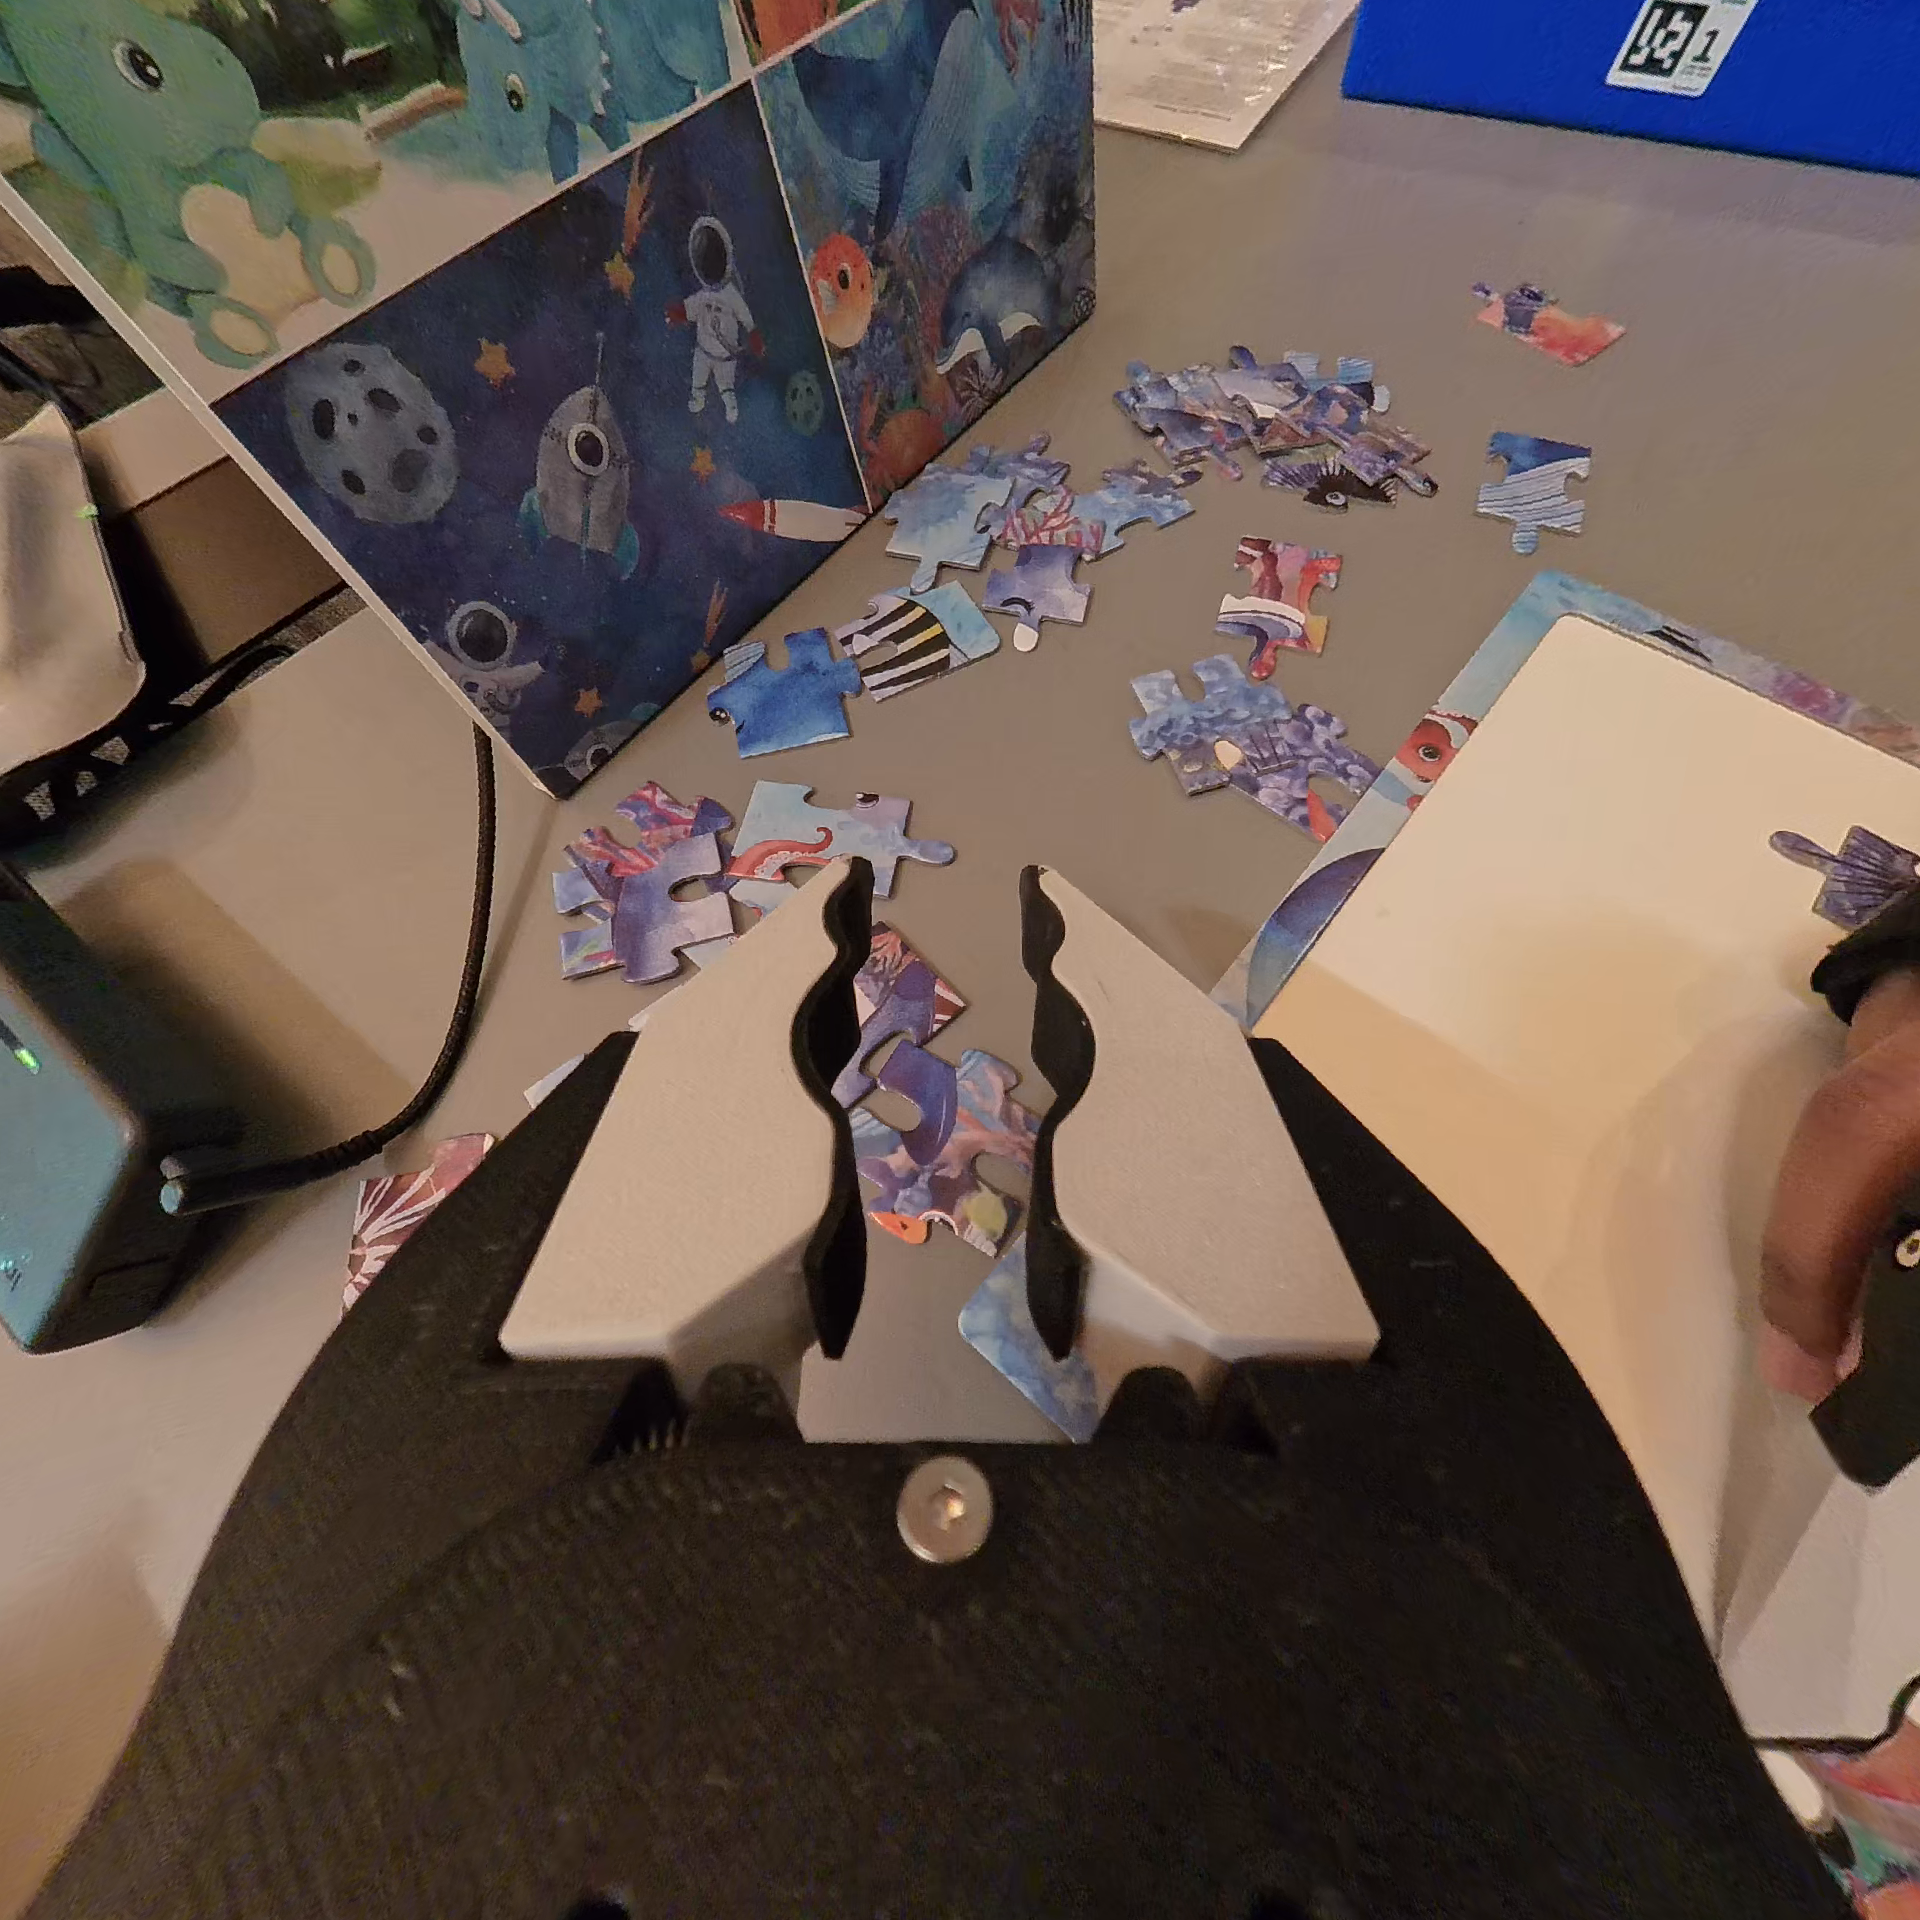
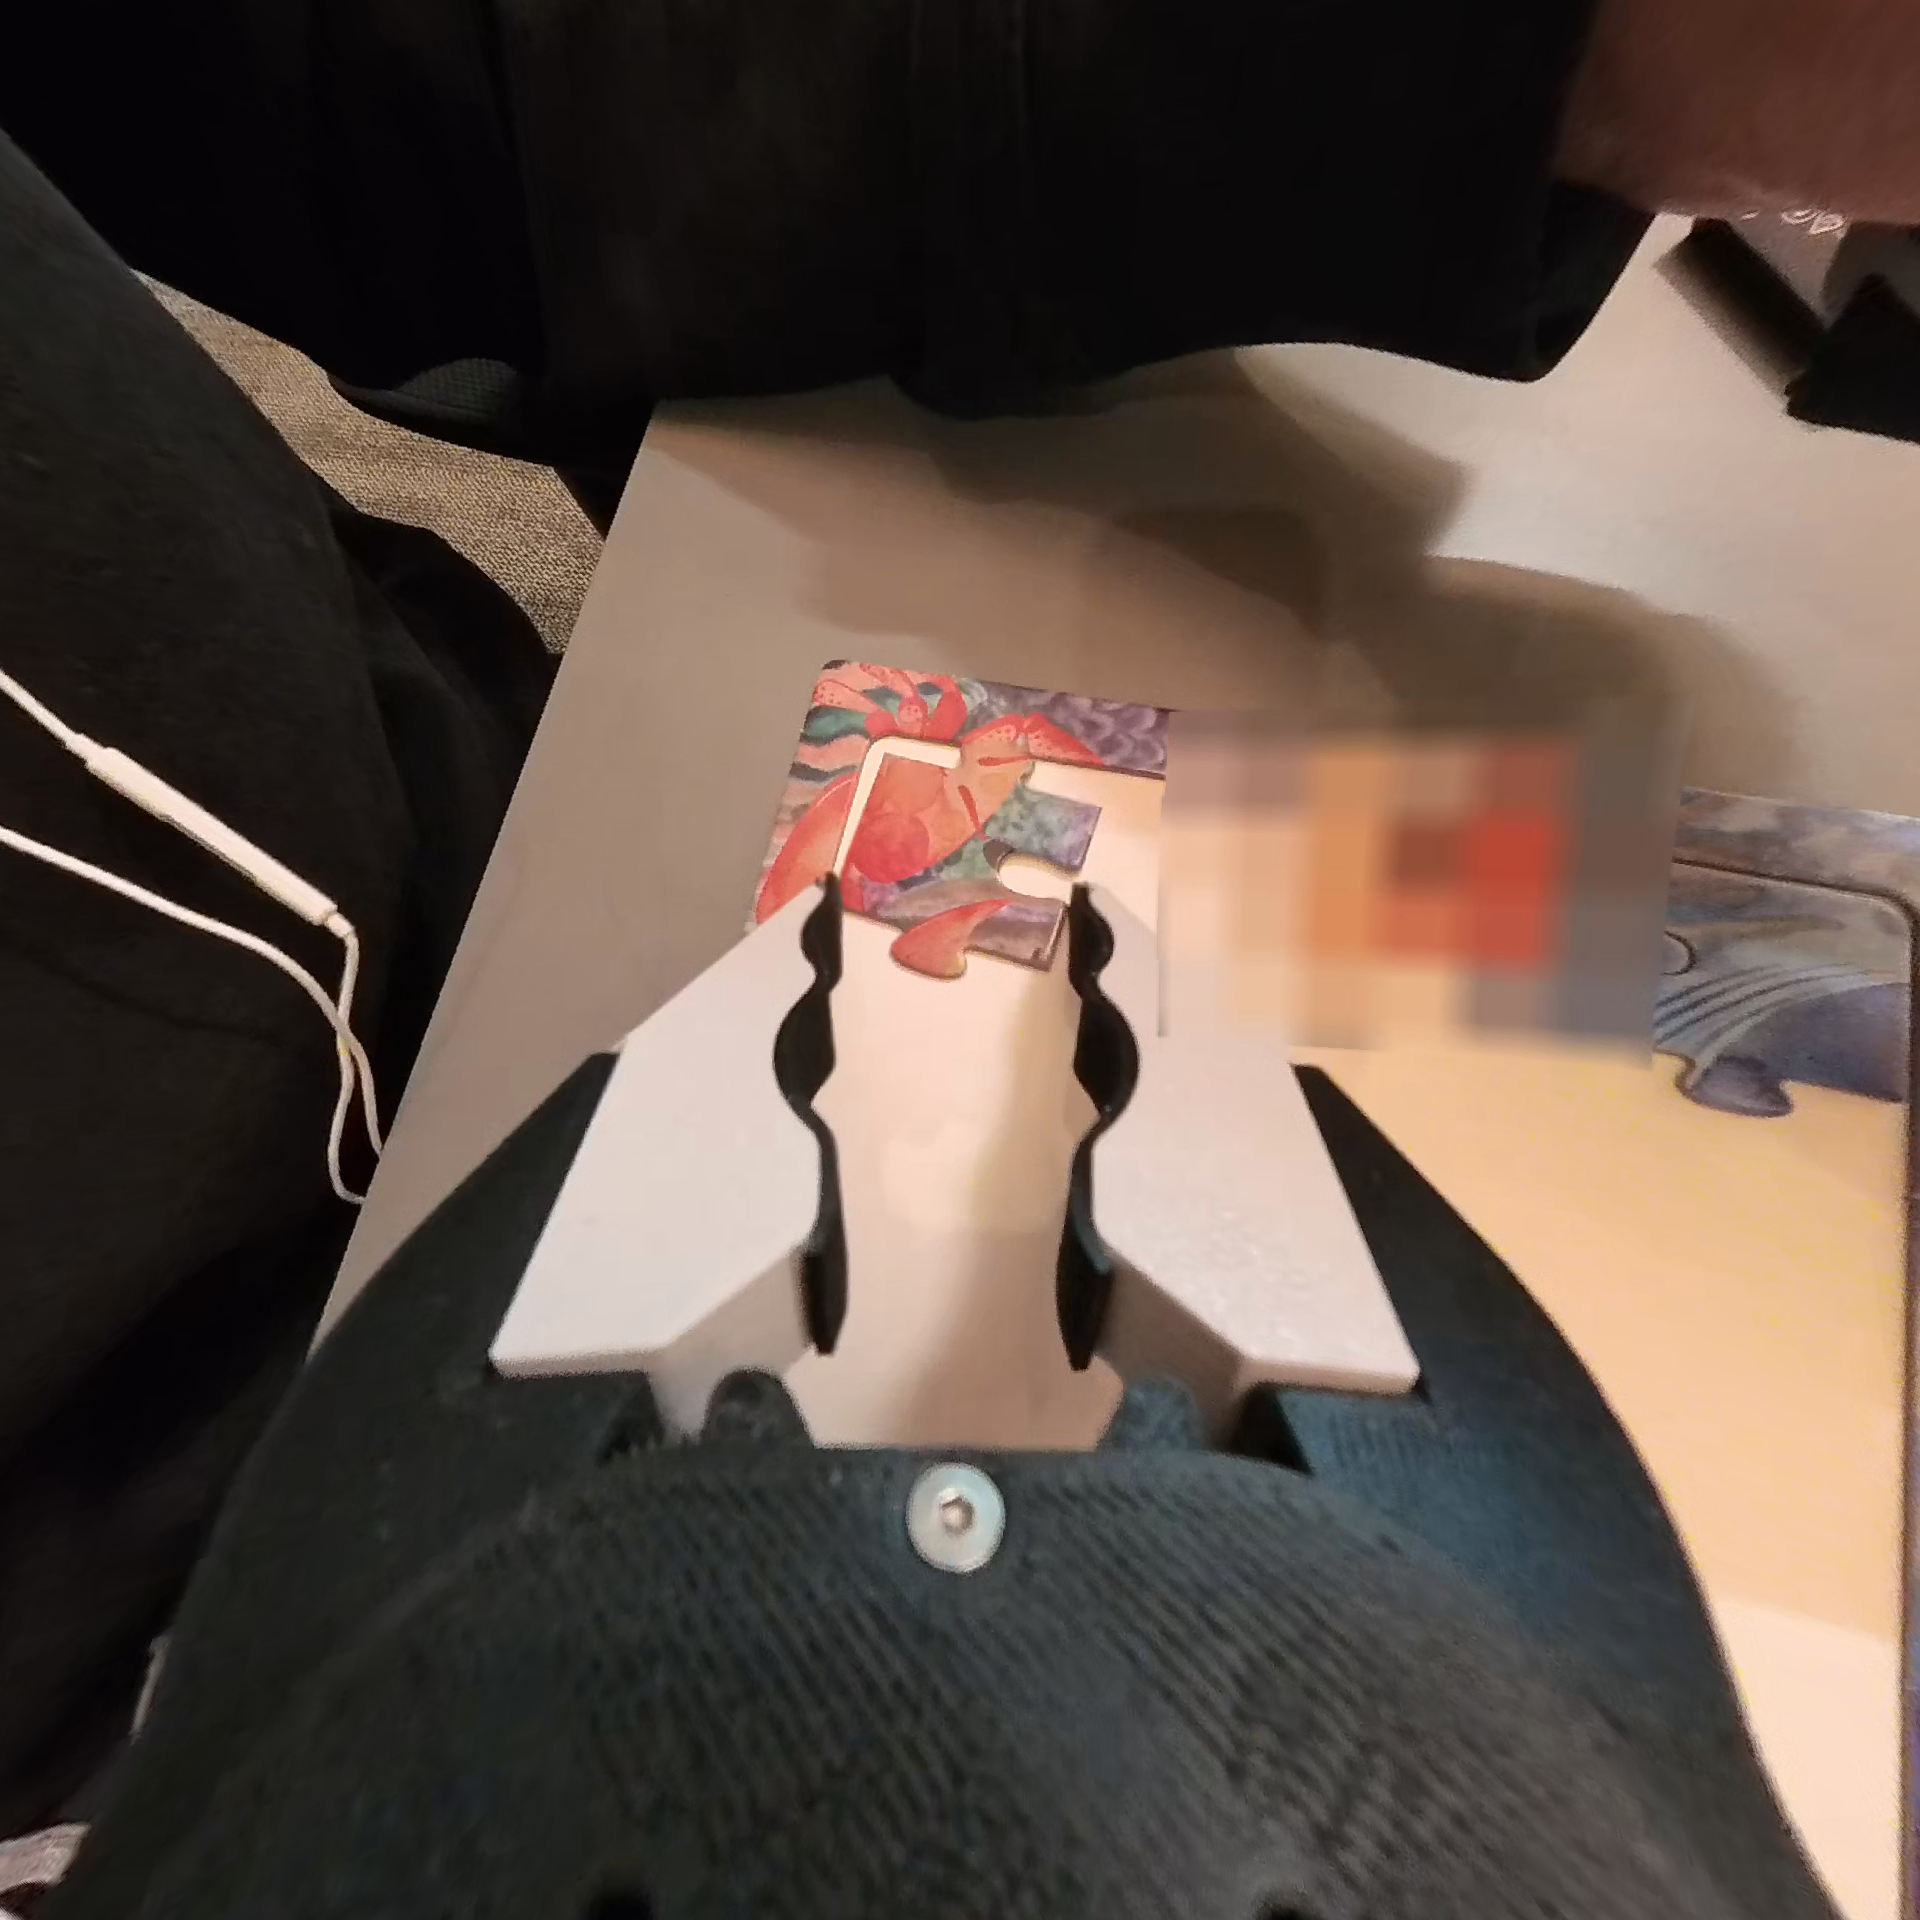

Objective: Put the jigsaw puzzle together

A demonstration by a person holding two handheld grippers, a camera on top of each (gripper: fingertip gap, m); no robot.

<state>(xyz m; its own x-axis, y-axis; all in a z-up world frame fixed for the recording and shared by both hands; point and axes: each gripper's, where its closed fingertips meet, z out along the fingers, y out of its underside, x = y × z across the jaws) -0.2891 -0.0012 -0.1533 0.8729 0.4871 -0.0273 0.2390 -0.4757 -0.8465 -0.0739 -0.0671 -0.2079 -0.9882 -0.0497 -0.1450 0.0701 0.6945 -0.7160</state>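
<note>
Left view, nearest first. Left tongs (image 1: 945,883) apart, clamped on nothing, up above the table. Right under the gap, a small heap of puzzle pieces (image 1: 935,1122), lying over each other, too mixed to count. One light blue piece (image 1: 1029,1351) nearest of all, partly hidden under the right finger. Just past the left fingertip, one octopus piece (image 1: 831,831), and left of that a little purple clump (image 1: 644,894).

To the right, one puzzle tray (image 1: 1558,935), mostly bare inside, with one purple piece (image 1: 1849,873) at its right edge. One hand (image 1: 1839,1195) at the right edge of the view, gripping something black. To the left, one teal gadget (image 1: 62,1174) with one black cord (image 1: 468,935).

Farther off, more loose pieces spread flat: one striped piece (image 1: 914,639), one red and pink piece (image 1: 1278,608), one blue and white piece (image 1: 1536,488). Then a far heap (image 1: 1268,416), again too mixed to count. Far left, one tall picture box (image 1: 540,499), standing up. Farthest of all, one blue box (image 1: 1662,73) and one sheet of paper (image 1: 1205,62).

Right view. Right tongs (image 2: 956,894) apart too, empty. Just past the fingertips, one orange lobster piece (image 2: 935,821), flat in the far left corner of the tray (image 2: 1455,1247). Touching the tips or not: cannot tell. On the left, one thin white cord (image 2: 208,831) over dark cloth.
</note>
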